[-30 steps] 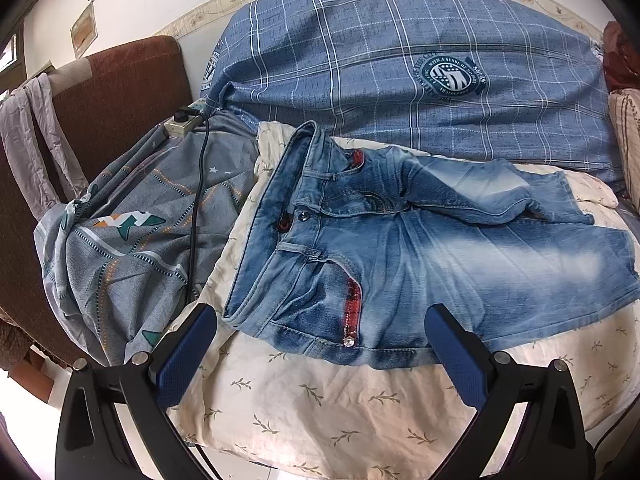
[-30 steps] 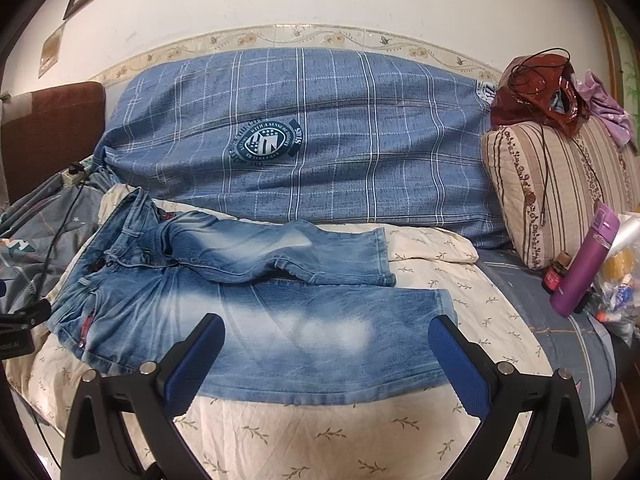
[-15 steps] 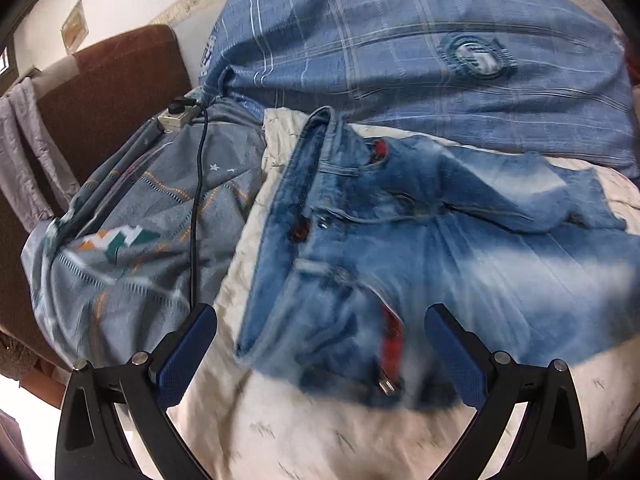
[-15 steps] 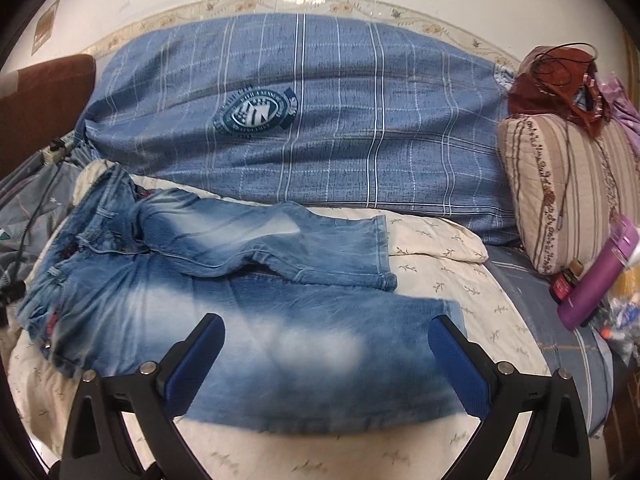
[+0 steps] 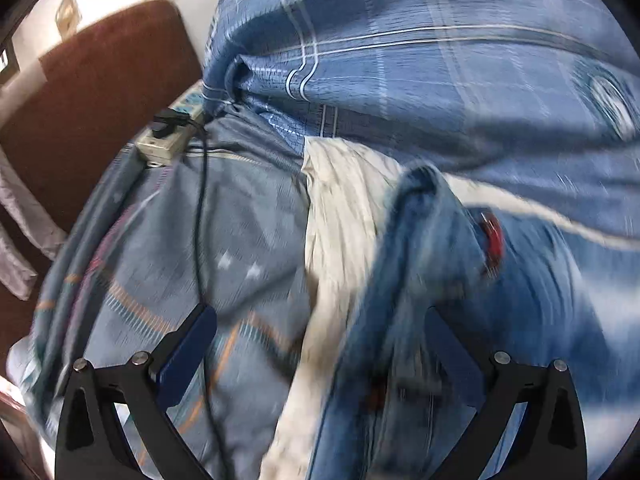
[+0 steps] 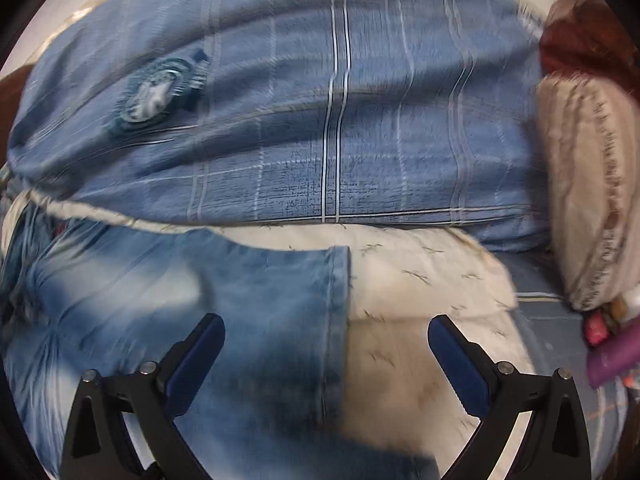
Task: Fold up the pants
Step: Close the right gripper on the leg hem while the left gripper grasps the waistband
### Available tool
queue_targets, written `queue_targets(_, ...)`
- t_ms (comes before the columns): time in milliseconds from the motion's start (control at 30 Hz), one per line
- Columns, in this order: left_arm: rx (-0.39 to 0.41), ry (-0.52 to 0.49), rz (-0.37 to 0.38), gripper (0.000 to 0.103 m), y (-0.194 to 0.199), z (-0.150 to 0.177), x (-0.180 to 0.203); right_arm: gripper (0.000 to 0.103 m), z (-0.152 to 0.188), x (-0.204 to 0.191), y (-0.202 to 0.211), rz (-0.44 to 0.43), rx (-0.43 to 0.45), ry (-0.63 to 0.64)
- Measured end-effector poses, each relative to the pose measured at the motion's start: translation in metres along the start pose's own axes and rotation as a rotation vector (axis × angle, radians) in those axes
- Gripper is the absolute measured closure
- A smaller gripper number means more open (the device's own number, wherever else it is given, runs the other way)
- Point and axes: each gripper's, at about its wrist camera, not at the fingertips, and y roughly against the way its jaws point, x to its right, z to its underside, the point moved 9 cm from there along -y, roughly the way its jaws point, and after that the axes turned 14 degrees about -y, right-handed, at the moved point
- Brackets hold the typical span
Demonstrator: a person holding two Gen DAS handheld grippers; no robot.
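Faded blue denim pants (image 5: 520, 300) lie flat on a cream leaf-print sheet (image 5: 340, 208). In the blurred left wrist view their waistband runs between the fingers of my open left gripper (image 5: 320, 344), which hovers low over the waist's left edge; a red pocket trim (image 5: 494, 236) shows. In the right wrist view the pants (image 6: 160, 300) fill the lower left. Their leg hem (image 6: 336, 312) sits between the fingers of my open right gripper (image 6: 326, 344). Nothing is clamped in either gripper.
A large blue plaid quilt (image 6: 320, 120) is piled behind the pants. A grey patterned blanket (image 5: 180, 260) with a power strip (image 5: 164, 140) and black cable lies left. A striped cushion (image 6: 584, 200) and a purple bottle (image 6: 616, 360) are at the right.
Both grippers have dropped much closer to the pants, the left over the waistband and the right over the leg hem. Both stay open. The pants have not moved.
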Motion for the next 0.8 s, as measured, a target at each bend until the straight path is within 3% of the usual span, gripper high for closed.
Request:
queue_targets(200,-0.050,0.075,0.058,0.000,-0.045,-0.032,-0.013,0.001,-0.016,-0.005,-0.047,-0.031,-0.068,-0.075)
queue_targets(400,0.006,0.081,0.171,0.000,-0.051,-0.065,0.014,0.001,-0.022,-0.009,-0.054,-0.041,-0.051,-0.088)
queue_targets(633,0.000,0.052,0.215,0.005,-0.061,-0.076,0.050,0.001,-0.026,0.001,-0.057,-0.042,-0.054,-0.111)
queue_targets(800,-0.033,0.011,0.187,0.039,-0.074,-0.074,0.069,0.001,-0.029,0.009,-0.061,-0.099,-0.078,-0.186)
